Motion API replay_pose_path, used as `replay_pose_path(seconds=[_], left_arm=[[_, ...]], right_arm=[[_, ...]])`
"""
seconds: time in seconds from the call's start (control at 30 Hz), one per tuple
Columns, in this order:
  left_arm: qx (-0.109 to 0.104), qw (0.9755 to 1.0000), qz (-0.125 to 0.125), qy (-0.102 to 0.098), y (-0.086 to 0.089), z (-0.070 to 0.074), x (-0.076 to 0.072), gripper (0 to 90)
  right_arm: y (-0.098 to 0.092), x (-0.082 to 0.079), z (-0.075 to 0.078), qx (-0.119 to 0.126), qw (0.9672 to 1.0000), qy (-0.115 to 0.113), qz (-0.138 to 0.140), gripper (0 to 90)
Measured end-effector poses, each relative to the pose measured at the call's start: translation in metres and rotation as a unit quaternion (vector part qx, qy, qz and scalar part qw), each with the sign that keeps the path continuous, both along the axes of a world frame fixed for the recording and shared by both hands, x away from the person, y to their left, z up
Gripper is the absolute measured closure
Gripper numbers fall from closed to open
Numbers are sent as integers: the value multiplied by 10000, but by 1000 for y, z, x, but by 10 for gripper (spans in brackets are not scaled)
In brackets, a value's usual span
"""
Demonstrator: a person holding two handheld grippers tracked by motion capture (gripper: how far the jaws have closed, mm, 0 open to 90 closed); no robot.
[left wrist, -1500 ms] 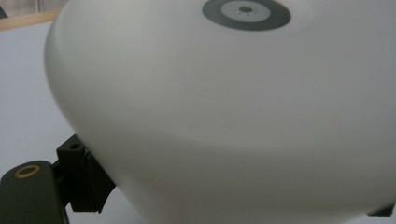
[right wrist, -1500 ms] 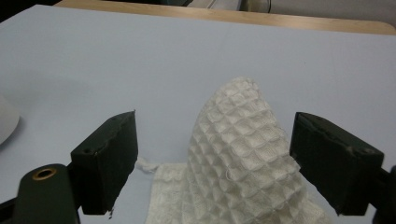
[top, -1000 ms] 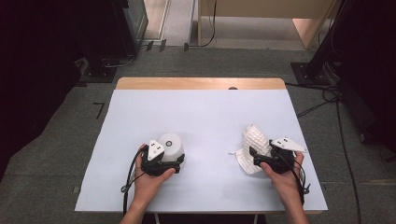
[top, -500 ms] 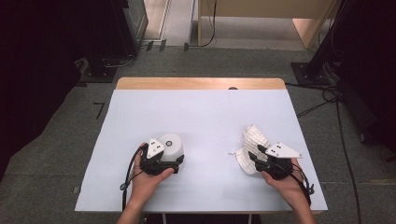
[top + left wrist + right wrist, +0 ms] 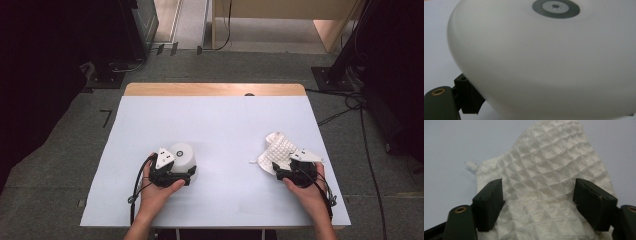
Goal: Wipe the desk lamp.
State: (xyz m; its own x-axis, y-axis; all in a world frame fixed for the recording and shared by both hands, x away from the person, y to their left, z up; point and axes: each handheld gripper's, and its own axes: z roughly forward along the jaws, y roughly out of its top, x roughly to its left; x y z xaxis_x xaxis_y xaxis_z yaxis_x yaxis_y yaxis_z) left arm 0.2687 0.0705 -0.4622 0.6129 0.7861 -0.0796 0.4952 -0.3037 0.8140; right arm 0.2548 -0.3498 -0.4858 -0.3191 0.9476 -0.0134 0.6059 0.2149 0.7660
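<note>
Waffle cloth (image 5: 278,150) lower right on tabletop (image 5: 225,125): right gripper (image 5: 537,195) jaws just reopened, straddling, unpinched; regrasp likely. Left gripper (image 5: 167,170) clamps white bowl (image 5: 182,156).

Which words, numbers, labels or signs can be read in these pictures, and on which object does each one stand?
None can be read. The white bowl bears a grey ring mark on its upturned base, without letters. The white waffle cloth, the table and the grey plates on the grippers show no writing.
</note>
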Motion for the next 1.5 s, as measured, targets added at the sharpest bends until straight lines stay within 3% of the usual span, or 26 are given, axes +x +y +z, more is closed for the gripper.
replay_pose_path(seconds=[0.1, 0.23, 0.3, 0.4, 0.6, 0.8, 0.9, 1.0, 1.07, 1.13, 1.17, 1.23, 1.33, 1.37, 1.43, 1.5], left_arm=[[-8, 10000, -8, 4, 0, 0, 0, 82], [-5, 10000, -6, 0, 0, 0, 0, 82], [43, 10000, 6, -11, -1, 0, 0, 82], [284, 9995, -52, -116, -6, 1, -2, 82], [409, 9990, -137, -142, -9, 1, -4, 82], [428, 9984, -329, -159, -13, 2, -8, 82], [458, 9980, -412, -162, -16, 2, -9, 82], [423, 9981, -411, -147, -18, 2, -9, 82], [462, 9979, -440, -126, -18, 3, -9, 82], [516, 9973, -515, -126, -19, 4, -9, 82], [516, 9970, -554, -128, -20, 4, -10, 82], [529, 9967, -599, -128, -21, 4, -9, 82], [509, 9968, -612, -115, -20, 4, -9, 82], [483, 9970, -603, -104, -20, 3, -9, 82], [433, 9972, -605, -112, -21, 2, -8, 82], [389, 9974, -588, -171, -23, 1, -7, 81]], right_arm=[[-5, 5, -5, -54, 9993, 66, -353, 182], [-15, 11, -10, 181, 9972, 175, -703, 168], [-18, 13, -11, 259, 9970, 212, -702, 171], [-16, 14, -12, 232, 9971, 284, -671, 160], [-9, 17, -14, -69, 9969, 342, -705, 147], [-7, 16, -10, 1, 9964, 381, -752, 381], [-10, 16, -8, 4, 9952, 357, -907, 600], [-17, 14, -8, 236, 9937, 253, -1062, 716], [-17, 10, -2, 441, 9934, 188, -1045, 731], [-13, 6, 6, 655, 9953, 62, -711, 729], [-10, 6, 8, 701, 9958, 106, -577, 725], [-2, 6, 5, 591, 9964, 202, -566, 698], [3, 11, -9, 522, 9956, 388, -681, 552], [4, 11, -9, 505, 9958, 349, -675, 556], [5, 12, -7, 389, 9957, 435, -713, 647], [5, 10, -4, 492, 9953, 342, -763, 723]])
